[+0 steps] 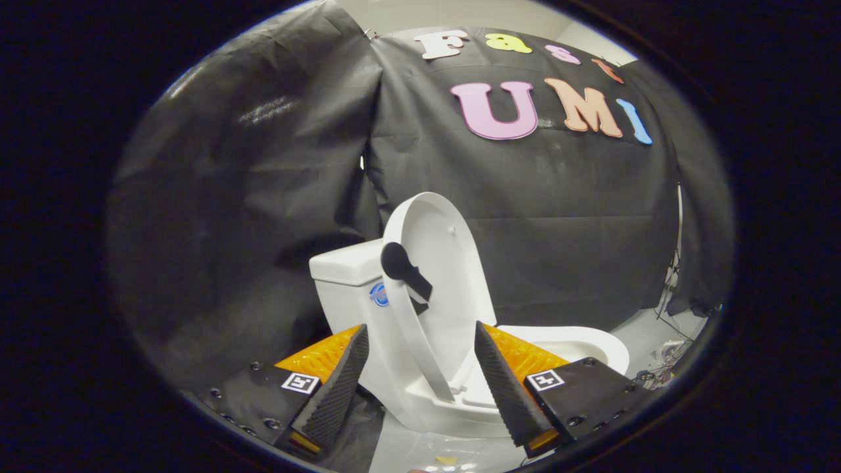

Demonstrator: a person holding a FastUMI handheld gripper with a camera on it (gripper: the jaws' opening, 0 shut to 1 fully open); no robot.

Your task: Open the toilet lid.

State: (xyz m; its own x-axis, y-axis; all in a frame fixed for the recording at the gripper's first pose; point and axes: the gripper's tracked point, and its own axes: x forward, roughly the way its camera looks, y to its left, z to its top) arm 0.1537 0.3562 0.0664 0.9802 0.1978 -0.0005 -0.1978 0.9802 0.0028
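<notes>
A white toilet (420,394) stands just ahead of the fingers. Its lid (437,263) is raised, standing nearly upright and leaning back toward the tank (345,276). A dark handle piece (404,269) is fixed on the lid's edge. The bowl rim (578,345) shows to the right, partly behind the right finger. My gripper (420,332) is open, with the lid's lower edge seen in the gap between the fingers; neither finger (338,387) touches it.
Black cloth walls close the booth behind and to the left of the toilet. Loose cables (663,364) lie on the pale floor (644,328) at the right, beyond the bowl.
</notes>
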